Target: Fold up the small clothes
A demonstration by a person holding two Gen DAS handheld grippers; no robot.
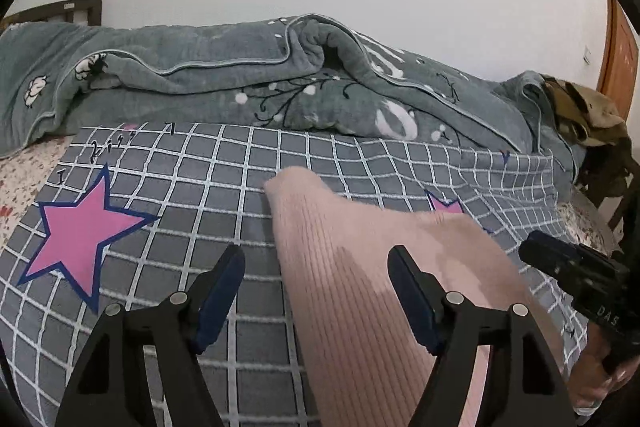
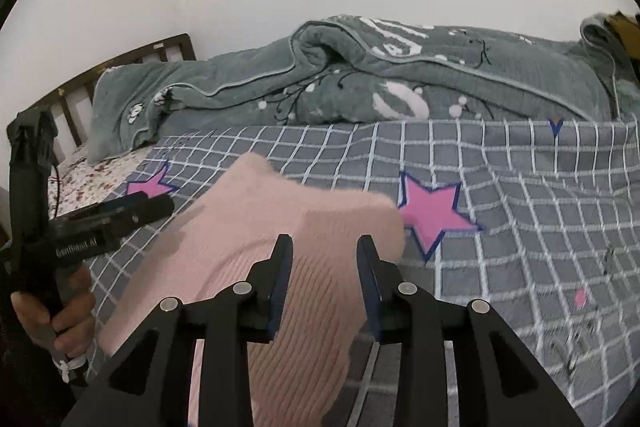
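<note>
A pink ribbed knit garment [image 1: 344, 267] lies on the grey checked sheet [image 1: 180, 227] of a bed. In the left wrist view my left gripper [image 1: 316, 263] is open, its fingers wide apart over the garment's left edge. In the right wrist view the garment [image 2: 288, 227] lies under and ahead of my right gripper [image 2: 324, 247], whose fingers stand open with the cloth between and below them. The right gripper also shows at the right edge of the left wrist view [image 1: 576, 275]. The left gripper shows at the left of the right wrist view [image 2: 116, 215].
A rumpled grey-green blanket [image 1: 280, 83] lies along the far side of the bed against a white wall. Pink stars [image 1: 80, 231] are printed on the sheet. A dark wooden headboard [image 2: 120, 67] stands at the left. Camouflage cloth [image 1: 584, 115] lies at the far right.
</note>
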